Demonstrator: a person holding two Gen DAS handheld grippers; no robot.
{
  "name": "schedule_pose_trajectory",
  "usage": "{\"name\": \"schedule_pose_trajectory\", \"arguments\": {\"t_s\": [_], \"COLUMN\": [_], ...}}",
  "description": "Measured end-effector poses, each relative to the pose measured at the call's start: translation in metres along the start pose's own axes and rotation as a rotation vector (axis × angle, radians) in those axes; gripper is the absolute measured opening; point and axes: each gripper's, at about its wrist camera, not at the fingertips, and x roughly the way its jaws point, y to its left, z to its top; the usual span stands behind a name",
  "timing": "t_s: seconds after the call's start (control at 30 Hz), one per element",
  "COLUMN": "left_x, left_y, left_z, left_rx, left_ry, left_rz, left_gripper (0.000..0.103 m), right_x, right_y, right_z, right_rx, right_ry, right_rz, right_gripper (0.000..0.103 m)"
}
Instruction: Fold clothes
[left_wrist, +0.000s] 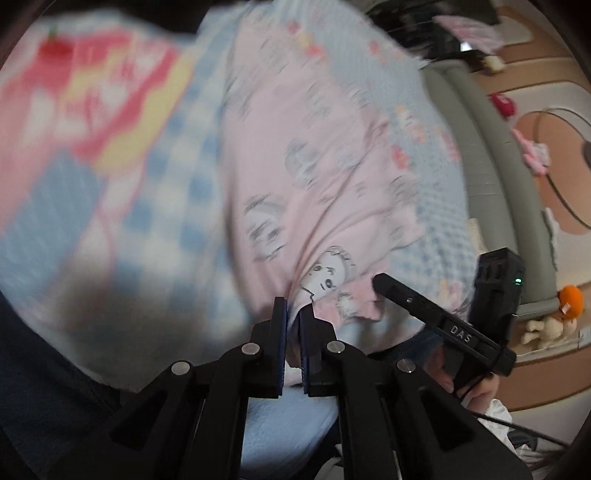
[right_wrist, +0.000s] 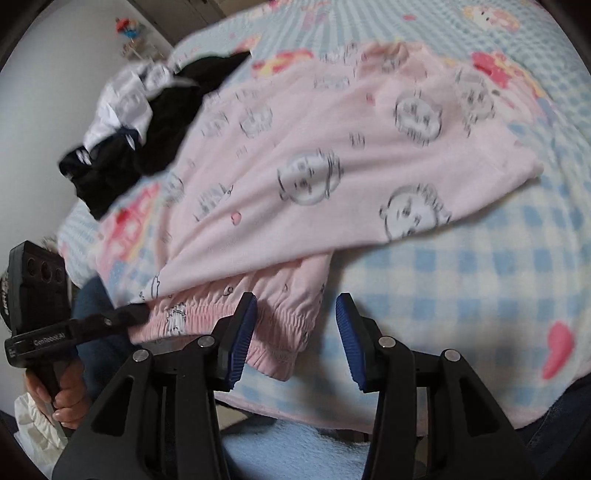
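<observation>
Across both of my wrist views lies the blue-and-white checked bedspread (right_wrist: 461, 266), printed with red and pink cartoon patches, and it fills most of what I can see; on top of it the pink pyjama garment (right_wrist: 332, 147), patterned with grey cartoon faces, is spread out, one layer doubled over another, its gathered elastic waistband (right_wrist: 236, 314) lying at the near edge; much of the cloth is blurred, so I cannot read its finer folds. Beyond the pink garment, at the far left of my right wrist view, a heap of black and white clothes (right_wrist: 136, 122) sits on the bedspread, touching the pink fabric's edge; off the bed's side, in my left wrist view, I see a grey padded bed edge (left_wrist: 491, 166) and, past its end, a small plush toy with an orange head (left_wrist: 554, 317).

My left gripper (left_wrist: 291, 317) has its blue pads (left_wrist: 281, 343) drawn close, pinching a hem of the pink garment between them; from the right wrist view its tip vanishes under the doubled layer beside the waistband. My right gripper (right_wrist: 295, 332) hovers over the waistband's end with its fingers spread wide, the left blue pad (right_wrist: 242, 336) above the pink elastic and the other over bare checked cloth; nothing sits between them.
</observation>
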Motion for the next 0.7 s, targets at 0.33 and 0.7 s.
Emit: {"name": "schedule_pose_trajectory", "arguments": {"t_s": [0.33,0.7], "left_x": [-0.016,-0.007], "left_y": [-0.056,-0.040], "left_z": [0.009,0.010], "left_rx": [0.247,0.212], "left_ry": [-0.105,-0.088], "left_rz": [0.076,0.206], "left_gripper": [0.020,0.020], "right_x": [-0.025,-0.013], "right_y": [-0.005,-0.022], "right_z": [0.001,-0.006], "right_rx": [0.010,0.064], "right_ry": [-0.100,-0.045], "right_rz": [-0.023,-0.061], "right_gripper": [0.047,0.047]}}
